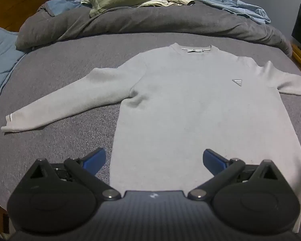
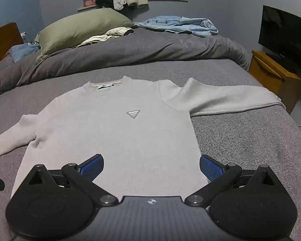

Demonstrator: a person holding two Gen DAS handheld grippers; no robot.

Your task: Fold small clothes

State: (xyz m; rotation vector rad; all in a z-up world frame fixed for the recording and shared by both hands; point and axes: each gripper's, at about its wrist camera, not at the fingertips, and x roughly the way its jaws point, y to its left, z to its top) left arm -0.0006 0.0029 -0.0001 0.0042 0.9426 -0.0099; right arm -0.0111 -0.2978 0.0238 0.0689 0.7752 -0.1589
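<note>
Lying: sweater (image 1: pixel 190 104) flat on grey bed (image 1: pixel 60 140)
Room: pillow (image 2: pixel 80 28), TV (image 2: pixel 287 38)
Cut off: right sleeve (image 1: pixel 291 84)
Jaws: left gripper (image 1: pixel 154 161) and right gripper (image 2: pixel 151 166) spread, empty

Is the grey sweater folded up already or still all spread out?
Spread out. The sweater lies flat on the bed, both sleeves stretched sideways, no folds yet.

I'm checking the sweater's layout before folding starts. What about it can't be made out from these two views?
- Sweater hem: hidden behind the left gripper in the left wrist view and the right gripper in the right wrist view.
- Right sleeve cuff: cut off by the left wrist frame edge.
- Left sleeve cuff: cut off by the right wrist frame edge.
- Neck label text: too small.
</note>
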